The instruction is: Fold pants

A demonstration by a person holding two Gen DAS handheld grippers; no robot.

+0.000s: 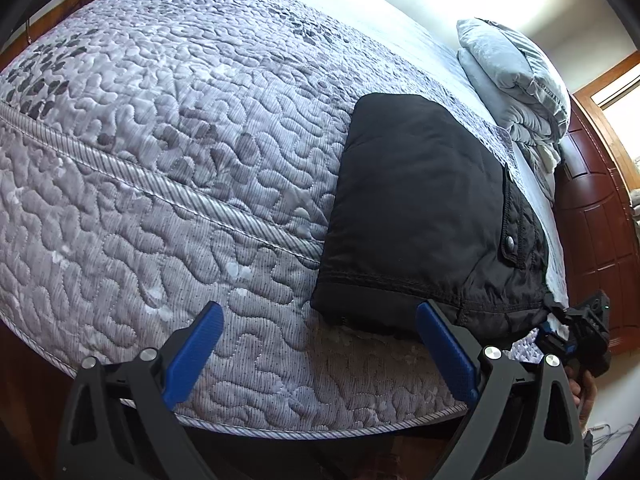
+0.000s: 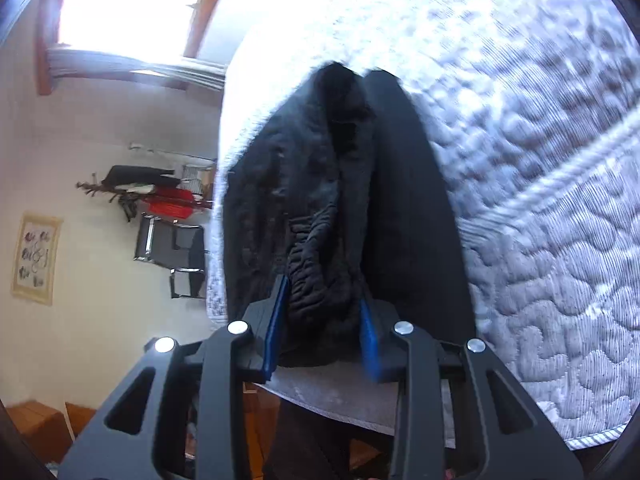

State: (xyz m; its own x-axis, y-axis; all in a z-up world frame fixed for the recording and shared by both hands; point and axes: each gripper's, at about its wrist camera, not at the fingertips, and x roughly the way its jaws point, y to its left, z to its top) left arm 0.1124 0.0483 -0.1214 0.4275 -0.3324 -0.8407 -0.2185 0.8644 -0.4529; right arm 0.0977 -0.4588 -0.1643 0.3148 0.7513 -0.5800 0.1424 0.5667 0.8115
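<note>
Black pants [image 1: 424,200] lie folded into a thick rectangle near the right edge of the quilted grey mattress [image 1: 160,160]. My left gripper [image 1: 320,311] hangs open just in front of their near left corner; its right blue pad [image 1: 444,352] is close to the hem and nothing sits between the jaws. At the pants' near right corner, my right gripper [image 1: 560,320] holds the cloth. In the right wrist view the right gripper [image 2: 322,296] is shut on a bunched, gathered edge of the pants [image 2: 328,200], whose cloth fills the gap between the blue pads.
A folded grey duvet and pillow [image 1: 516,80] lie at the head of the bed against a dark wooden headboard [image 1: 592,208]. Beyond the bed's side stand a black chair [image 2: 172,252] and a coat rack with clothes [image 2: 160,196]. The mattress edge [image 1: 320,434] runs just under the left gripper.
</note>
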